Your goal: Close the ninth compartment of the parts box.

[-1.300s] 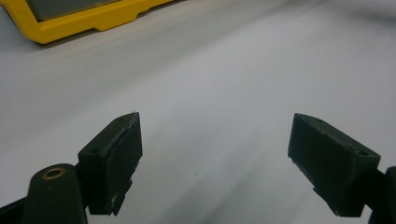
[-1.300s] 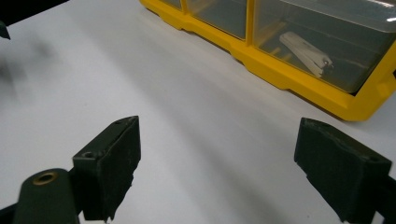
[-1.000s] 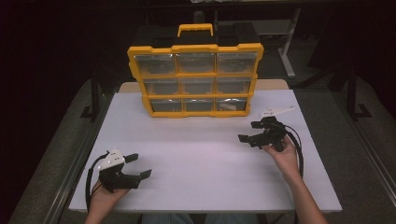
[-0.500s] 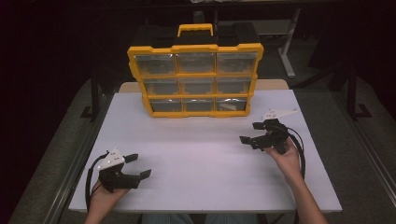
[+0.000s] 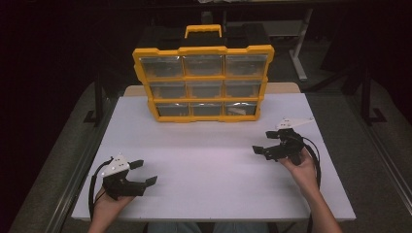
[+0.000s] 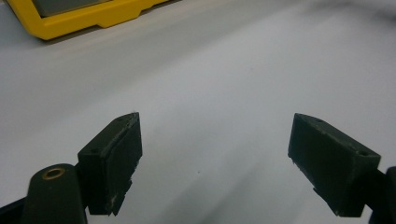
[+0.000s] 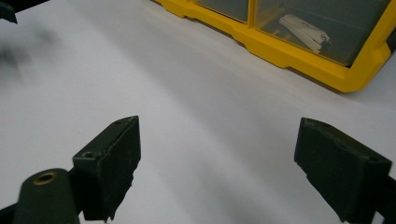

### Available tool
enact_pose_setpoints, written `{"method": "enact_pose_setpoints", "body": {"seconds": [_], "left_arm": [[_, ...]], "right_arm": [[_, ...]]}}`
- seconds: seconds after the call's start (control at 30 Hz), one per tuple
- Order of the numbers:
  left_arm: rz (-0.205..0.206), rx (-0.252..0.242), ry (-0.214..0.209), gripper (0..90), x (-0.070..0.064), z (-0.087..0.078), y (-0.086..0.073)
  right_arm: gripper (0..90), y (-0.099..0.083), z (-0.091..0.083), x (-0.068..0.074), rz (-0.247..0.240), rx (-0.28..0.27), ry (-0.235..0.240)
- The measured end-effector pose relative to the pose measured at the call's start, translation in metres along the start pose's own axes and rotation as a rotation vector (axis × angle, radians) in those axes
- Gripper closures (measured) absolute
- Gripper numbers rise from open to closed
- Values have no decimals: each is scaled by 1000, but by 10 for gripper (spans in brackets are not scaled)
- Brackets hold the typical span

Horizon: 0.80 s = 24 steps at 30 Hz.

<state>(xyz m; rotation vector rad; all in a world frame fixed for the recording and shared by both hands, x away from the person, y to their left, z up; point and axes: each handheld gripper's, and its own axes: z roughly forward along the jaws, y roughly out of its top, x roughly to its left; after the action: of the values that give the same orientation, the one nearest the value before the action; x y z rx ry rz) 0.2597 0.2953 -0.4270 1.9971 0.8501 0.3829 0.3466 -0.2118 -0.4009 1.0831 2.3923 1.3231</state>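
A yellow organiser case with a three-by-three grid of clear drawers stands upright at the back of the white table. Its bottom right drawer holds pale stick-like parts. My left gripper rests near the front left corner, held by a hand, jaws wide open over bare table. My right gripper hovers at the right side, below the case's lower right corner, also open with nothing between its jaws.
The case's yellow base edge lies far ahead of the left gripper. Dark floor and metal frame legs surround the table. A black cable trails from the right gripper along the forearm.
The right gripper has drifted slightly toward the person and down the table. The left gripper has stayed put.
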Motion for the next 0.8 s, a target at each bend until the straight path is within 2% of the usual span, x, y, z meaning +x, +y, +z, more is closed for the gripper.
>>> {"method": "enact_pose_setpoints", "body": {"seconds": [0.8], "left_arm": [[-5,-7,4,172,0,2,-1]], "right_arm": [[137,-27,-18,0,1,-20,-19]]}}
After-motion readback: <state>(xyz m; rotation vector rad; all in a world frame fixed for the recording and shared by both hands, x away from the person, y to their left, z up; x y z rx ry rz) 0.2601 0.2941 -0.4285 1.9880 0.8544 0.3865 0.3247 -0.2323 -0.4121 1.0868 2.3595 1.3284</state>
